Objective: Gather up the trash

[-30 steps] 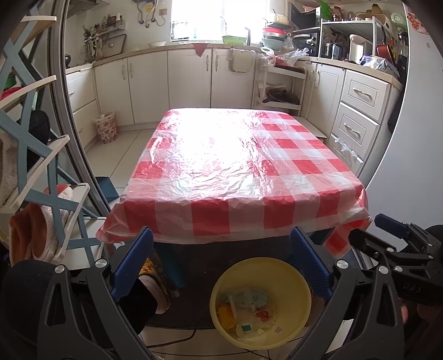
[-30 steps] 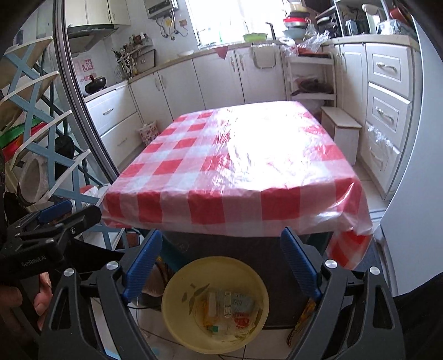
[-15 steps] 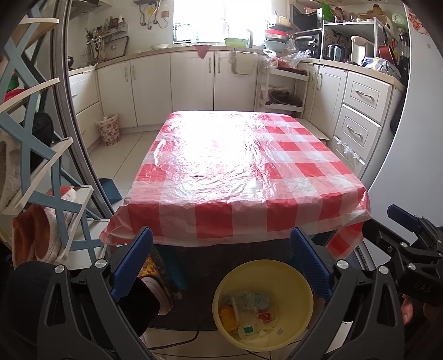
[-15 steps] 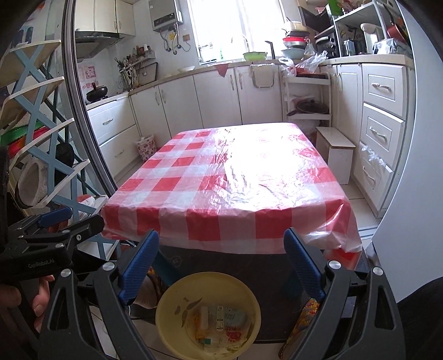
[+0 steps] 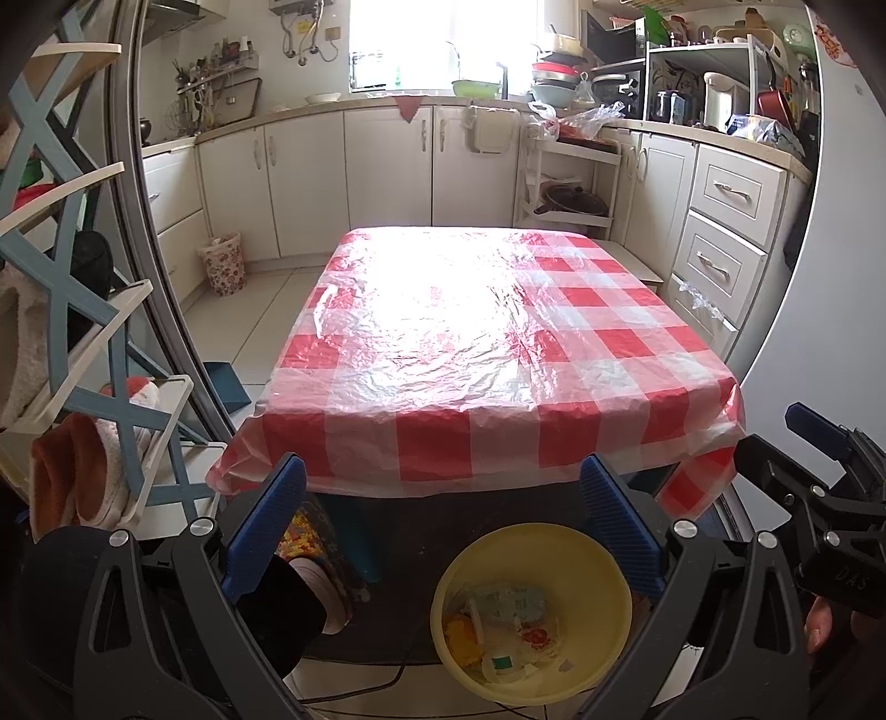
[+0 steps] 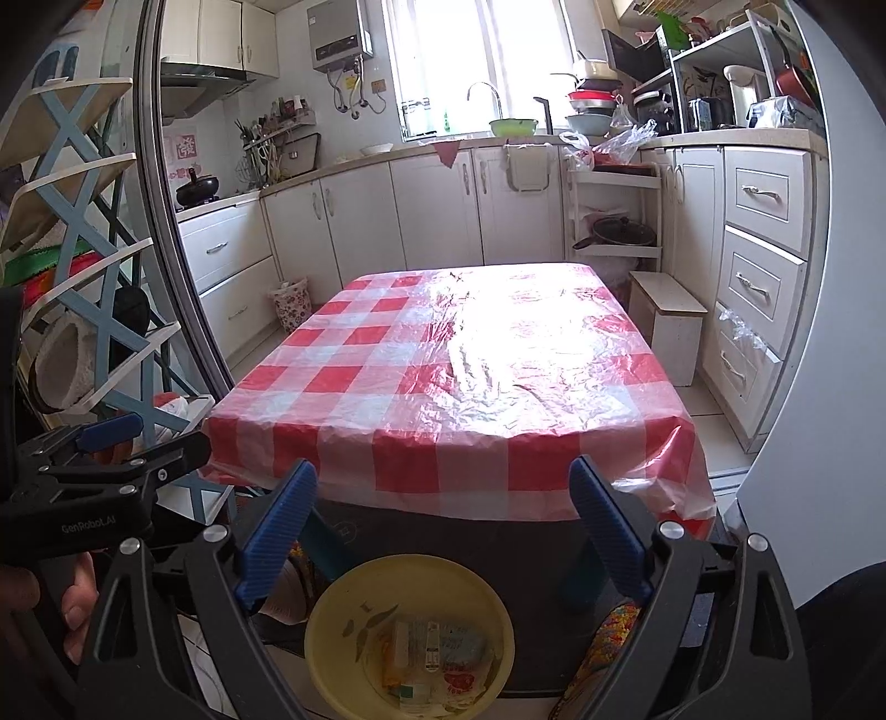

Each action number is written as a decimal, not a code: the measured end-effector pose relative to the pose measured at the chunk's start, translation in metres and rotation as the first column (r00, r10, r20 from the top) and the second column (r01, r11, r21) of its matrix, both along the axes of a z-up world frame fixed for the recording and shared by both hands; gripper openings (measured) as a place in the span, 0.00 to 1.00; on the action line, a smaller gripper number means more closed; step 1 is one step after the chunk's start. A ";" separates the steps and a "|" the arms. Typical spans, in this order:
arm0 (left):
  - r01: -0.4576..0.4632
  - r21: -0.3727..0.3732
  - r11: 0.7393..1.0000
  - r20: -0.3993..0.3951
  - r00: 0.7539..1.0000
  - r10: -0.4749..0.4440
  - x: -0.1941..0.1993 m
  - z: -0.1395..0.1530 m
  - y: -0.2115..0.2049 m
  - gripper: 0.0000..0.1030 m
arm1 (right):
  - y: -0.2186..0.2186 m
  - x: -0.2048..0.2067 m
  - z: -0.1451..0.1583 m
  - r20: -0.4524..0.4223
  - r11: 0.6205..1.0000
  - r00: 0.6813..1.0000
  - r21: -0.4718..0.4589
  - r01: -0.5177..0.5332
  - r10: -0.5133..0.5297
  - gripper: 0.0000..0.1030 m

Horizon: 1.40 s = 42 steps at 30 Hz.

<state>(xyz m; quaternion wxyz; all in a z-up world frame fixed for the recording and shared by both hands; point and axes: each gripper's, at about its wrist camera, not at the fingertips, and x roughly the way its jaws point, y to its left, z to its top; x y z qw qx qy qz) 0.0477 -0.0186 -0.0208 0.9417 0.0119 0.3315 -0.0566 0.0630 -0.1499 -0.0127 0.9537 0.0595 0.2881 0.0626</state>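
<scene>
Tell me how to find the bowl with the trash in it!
Start at the big table with the red-and-white checked plastic tablecloth. Look down at the floor by its near edge, where a round yellow plastic bowl sits. It is the only yellow thing down there, and crumpled wrappers and packets fill its bottom.

Red-and-white checked tablecloth [image 5: 498,343] under a clear plastic sheet, covering the table in the middle of the kitchen; white cabinets [image 5: 387,177] along the far wall, with a window [image 5: 437,44] above them; green bowl [image 5: 476,87] on the counter near the tap; flowered waste basket [image 5: 223,271] on the floor at the left cabinets; white drawers [image 5: 725,232] at the right; small white rack [image 5: 570,183] holding a dark pan; blue-and-white shelf frame [image 5: 72,310] at the far left; water heater [image 6: 339,33] on the wall.
</scene>
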 end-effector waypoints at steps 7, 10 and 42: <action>-0.003 0.005 1.000 0.006 1.000 0.003 0.000 0.002 0.000 0.92 | 0.001 0.000 0.000 0.005 1.000 1.000 -0.004 0.002 -0.002 0.86; -0.001 0.007 1.000 0.010 1.000 0.001 -0.001 0.002 -0.001 0.92 | 0.001 -0.001 0.000 0.005 1.000 1.000 -0.005 0.001 -0.001 0.86; -0.003 0.022 1.000 0.023 1.000 0.002 0.000 0.003 -0.002 0.92 | 0.002 0.000 0.000 0.007 1.000 1.000 -0.015 -0.007 0.007 0.86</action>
